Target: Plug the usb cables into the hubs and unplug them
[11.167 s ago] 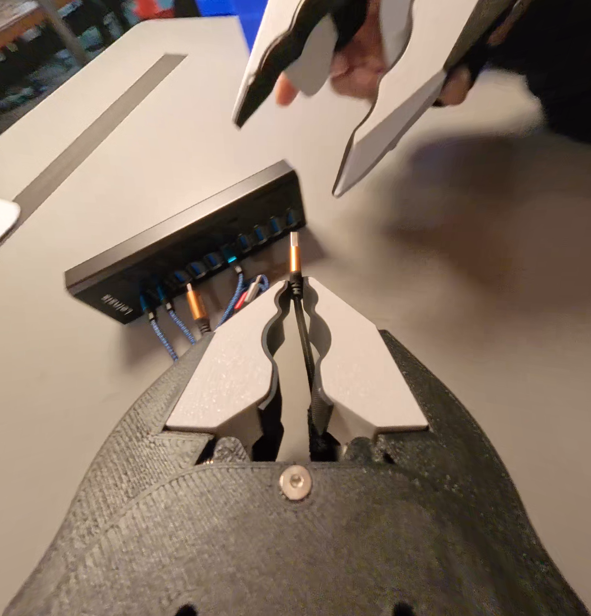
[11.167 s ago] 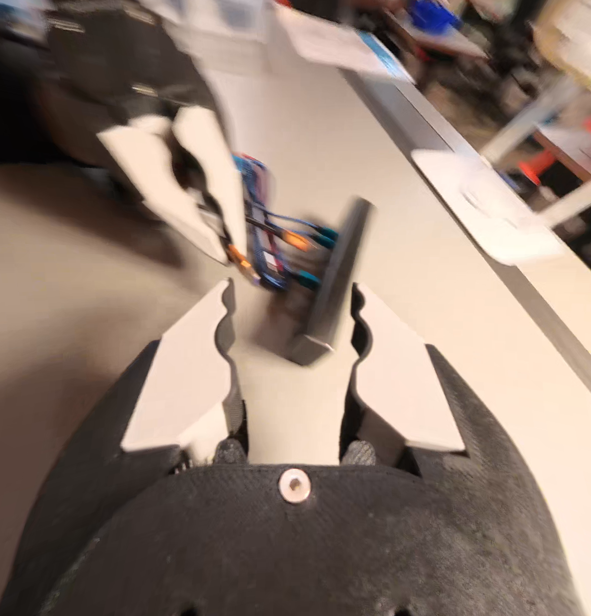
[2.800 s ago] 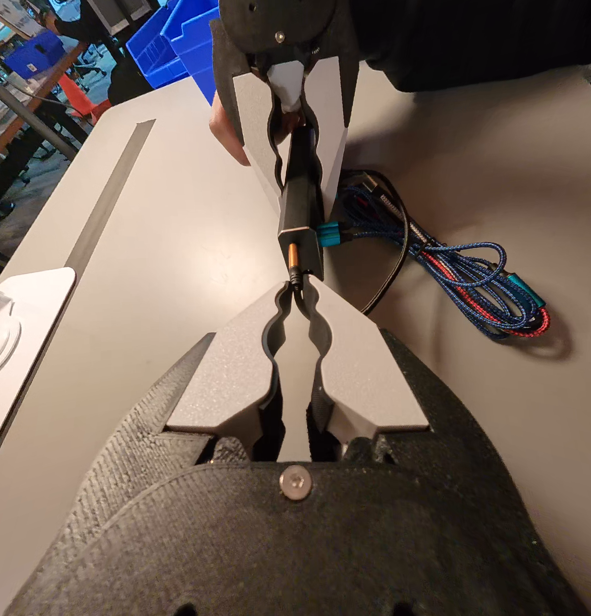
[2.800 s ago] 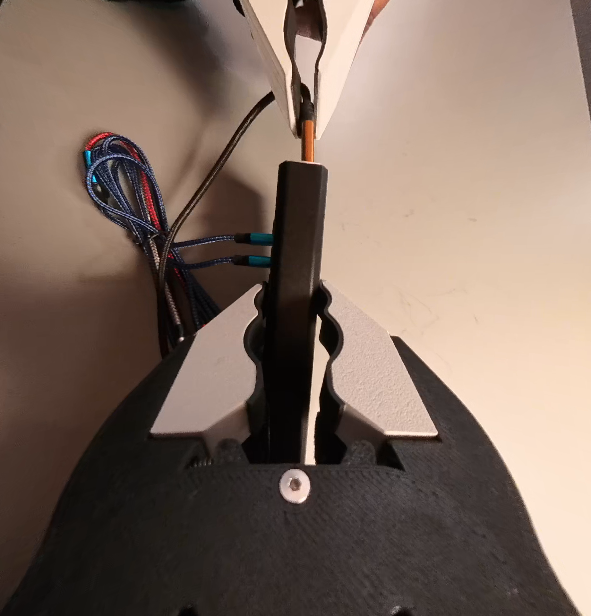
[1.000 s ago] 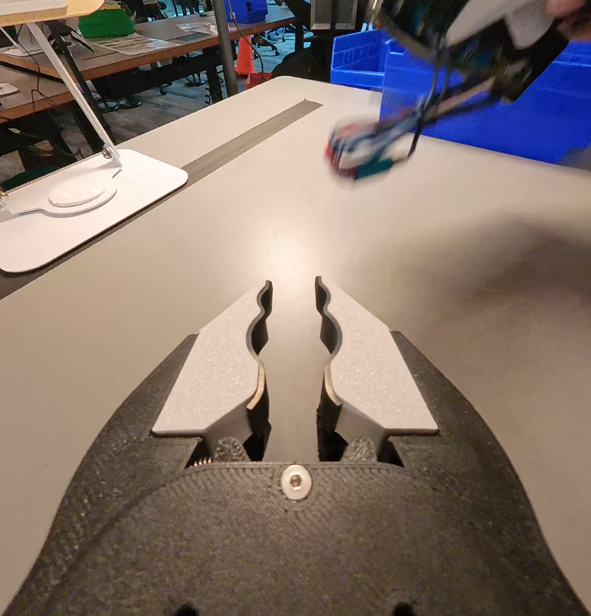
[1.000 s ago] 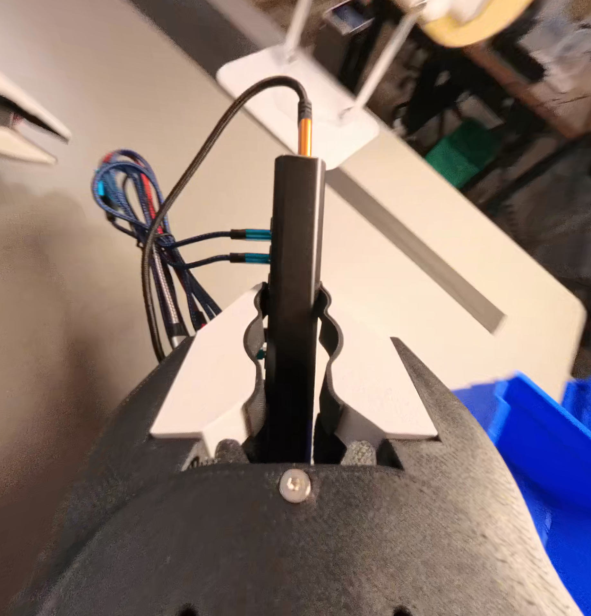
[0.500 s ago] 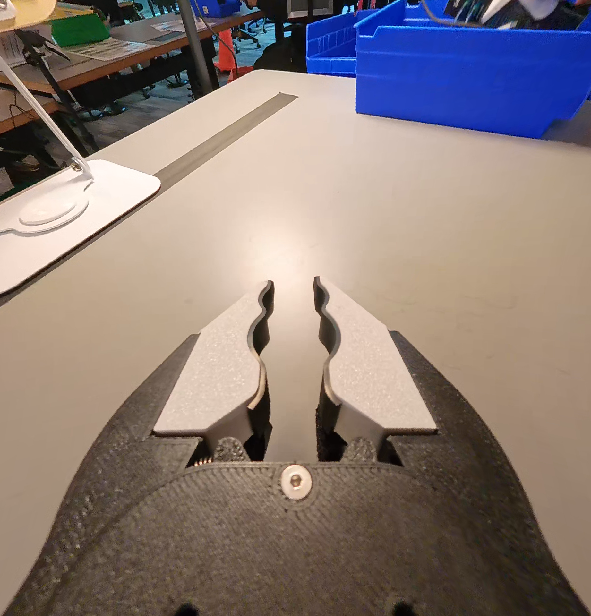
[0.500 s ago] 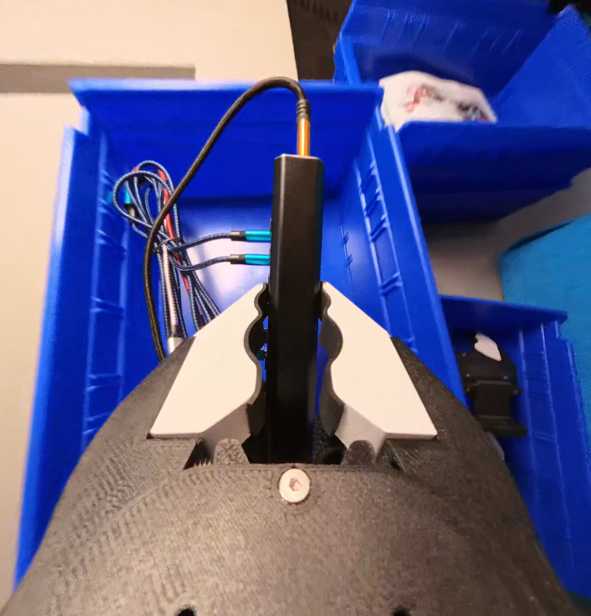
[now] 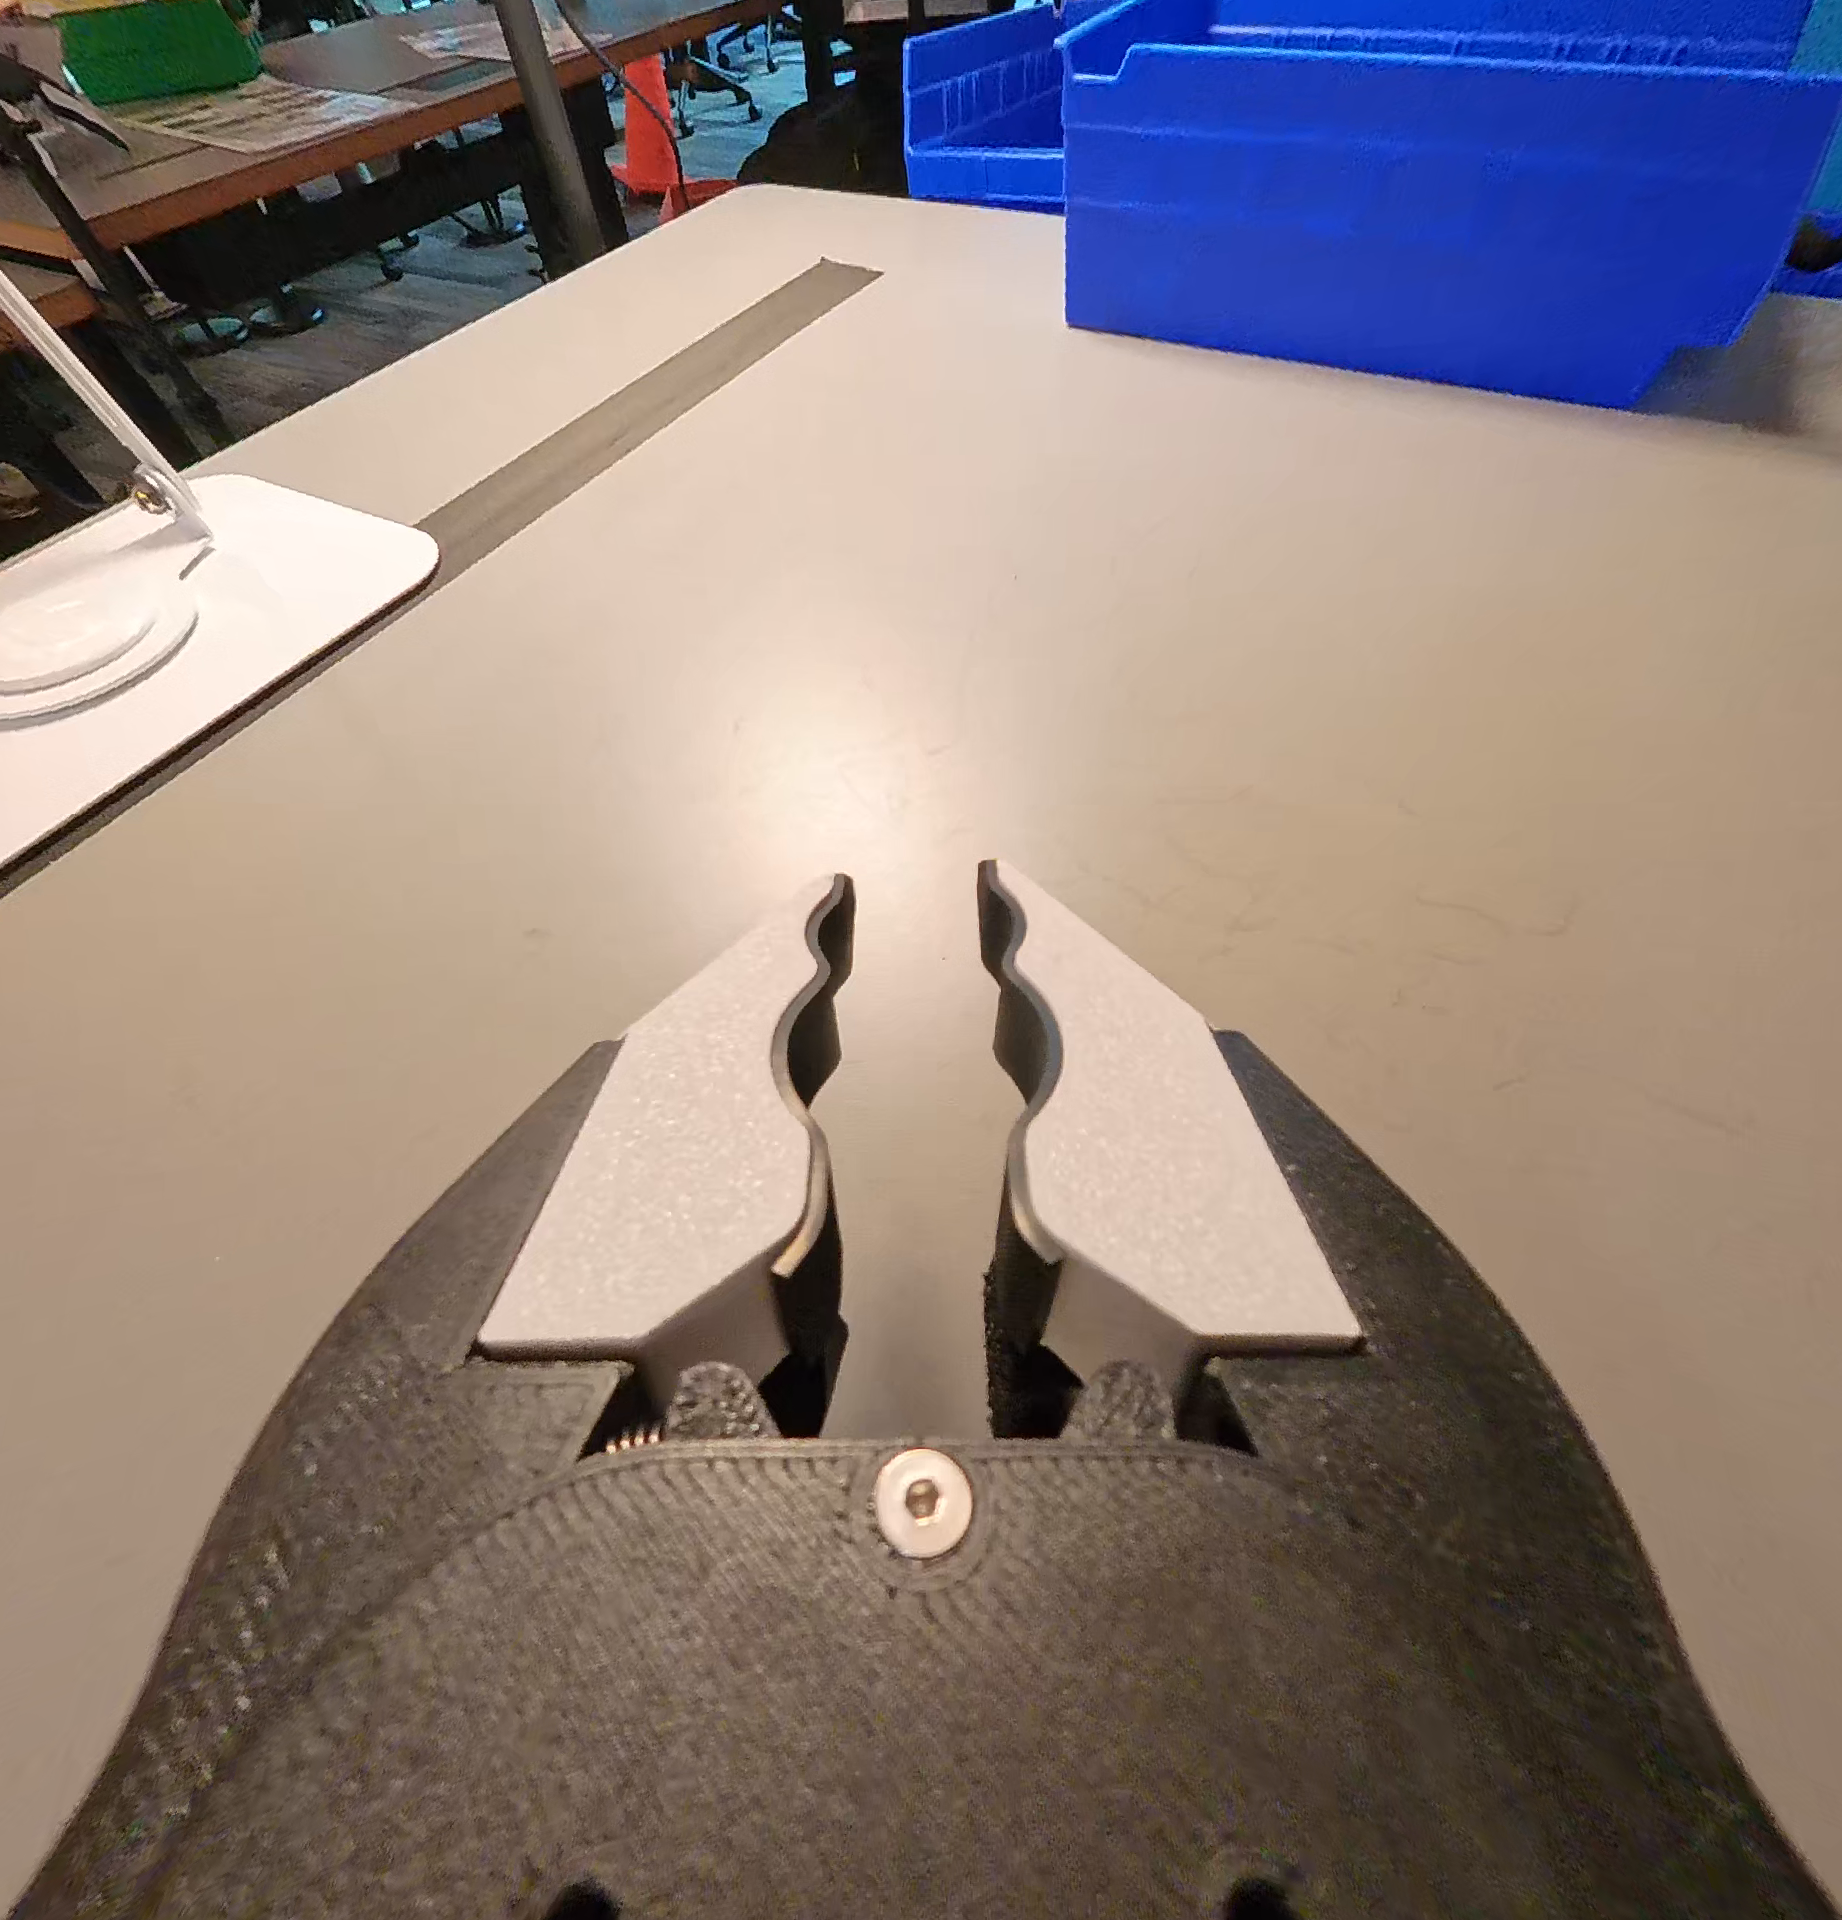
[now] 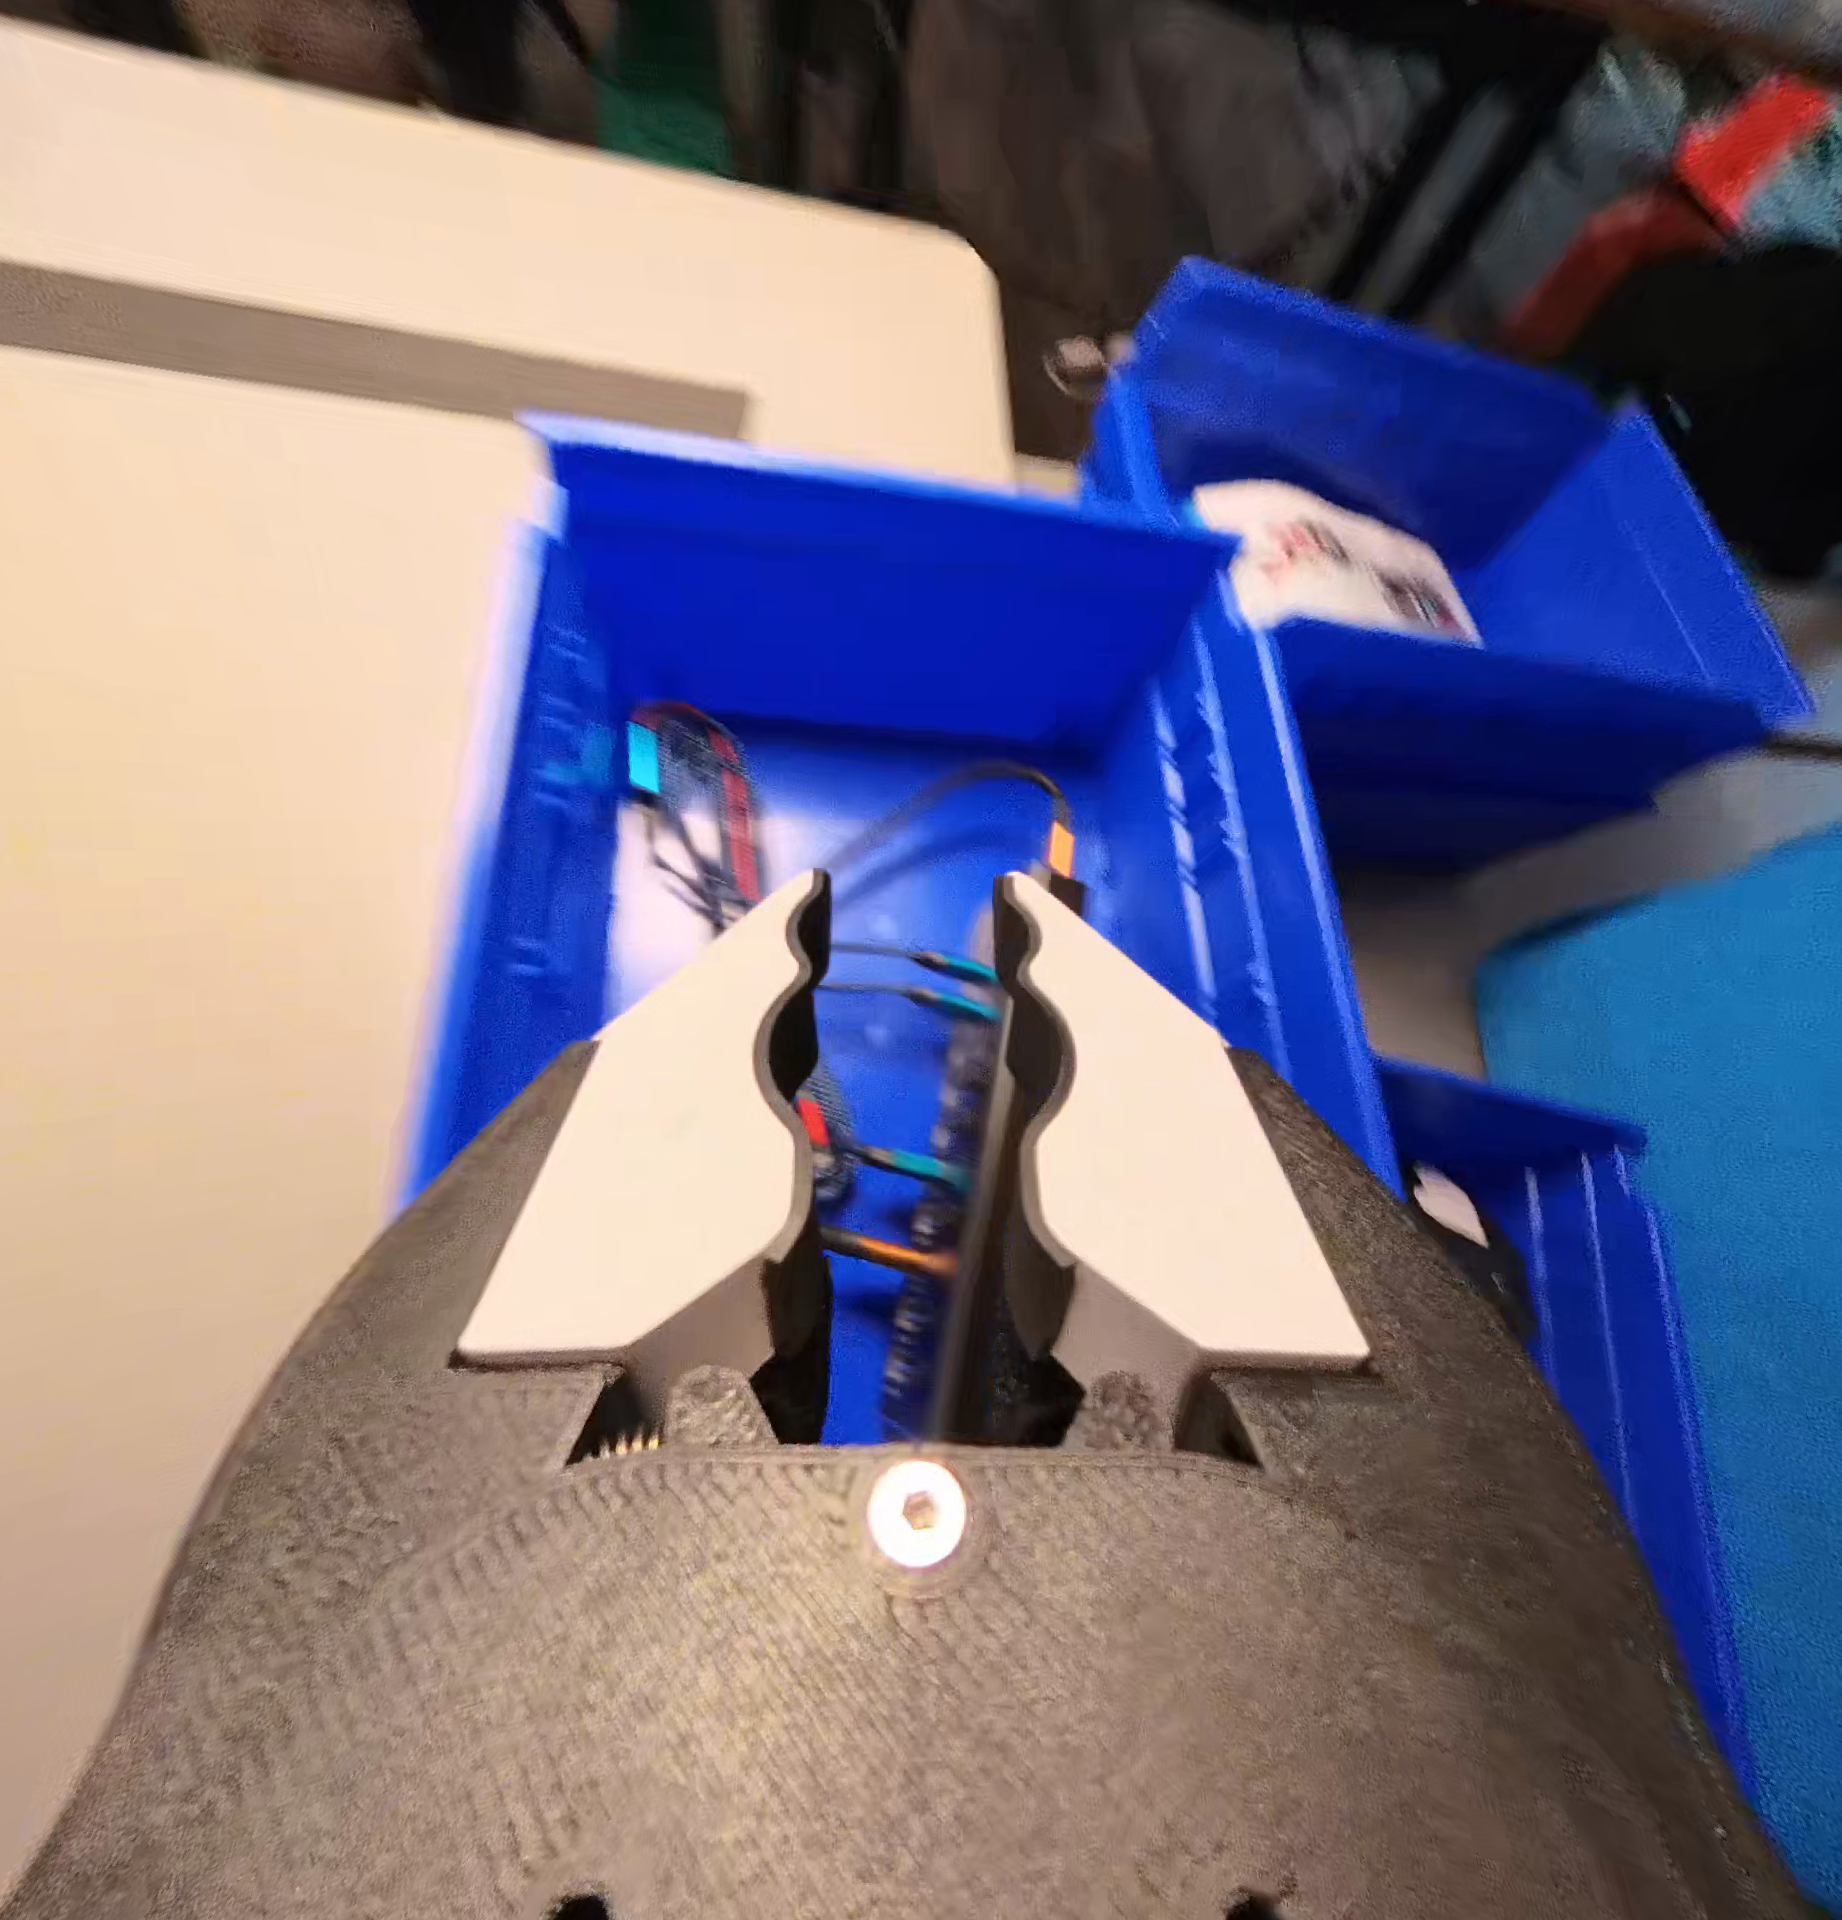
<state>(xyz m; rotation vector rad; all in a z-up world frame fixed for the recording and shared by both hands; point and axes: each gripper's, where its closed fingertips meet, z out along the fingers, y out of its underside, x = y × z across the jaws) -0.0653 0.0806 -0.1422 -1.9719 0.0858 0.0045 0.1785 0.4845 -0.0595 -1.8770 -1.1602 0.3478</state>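
My right gripper point(image 10: 912, 883) is open above a blue bin point(image 10: 875, 582). The black USB hub point(image 10: 984, 1174) shows in the gap close to the right finger, free of the jaws, with several cable plugs still in its side. Its bundle of blue and red USB cables point(image 10: 709, 790) lies in the bin's far left corner. The view is blurred, so I cannot tell whether the hub rests on the bin floor. My left gripper point(image 9: 915, 883) is open and empty, low over the beige table point(image 9: 1312, 727). The same blue bin point(image 9: 1416, 208) stands at the table's far right.
A white lamp base point(image 9: 169, 623) sits at the table's left edge beside a grey strip point(image 9: 647, 384). A second blue bin point(image 10: 1519, 707) holding a white item stands behind the first. A third blue bin point(image 10: 1582, 1299) is at the right, beside a teal surface point(image 10: 1706, 1039). Tip to tip, the grippers are about 50 centimetres apart.
My right gripper carried the hub and cables from over the table to the blue bin, then opened and let go of the hub. My left gripper stayed open and shifted a little.
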